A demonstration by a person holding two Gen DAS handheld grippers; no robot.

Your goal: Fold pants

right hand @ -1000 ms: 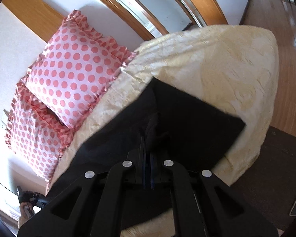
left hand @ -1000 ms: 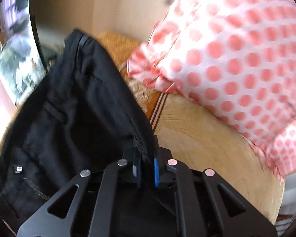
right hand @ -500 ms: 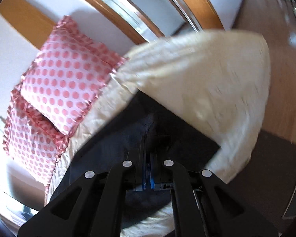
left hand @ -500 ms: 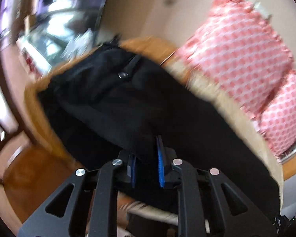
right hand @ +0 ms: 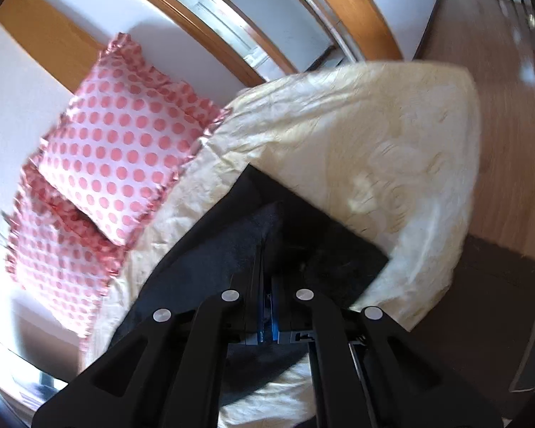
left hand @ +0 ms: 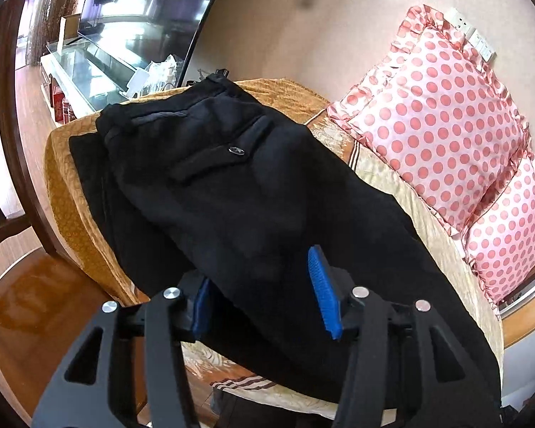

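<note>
Black pants point(left hand: 253, 192) lie on the bed's gold-cream cover point(left hand: 428, 214), folded lengthwise, back pocket and its button facing up, waist end toward the far corner of the bed. My left gripper point(left hand: 264, 296) has just been opening: the blue pads point(left hand: 322, 296) now stand apart on either side of a fold of the fabric, no longer pressing it, so that edge is let go and resting on the bed. My right gripper point(right hand: 267, 306) is clenched on the dark cloth at the other end of the garment, which sits just beside the bed's rim with cream cover around it. Two pink polka-dot pillows point(right hand: 125, 142) lean at the wall, apart from the pants. Judgement: I am at the lay-down of a fold. To do it well, draw the left jaws straight back off the cloth without snagging the layers, keep the right end taut enough to hold the edges aligned, then release it only once the fabric lies flat. Risk: the near edge overhangs the mattress and could slide off.
</note>
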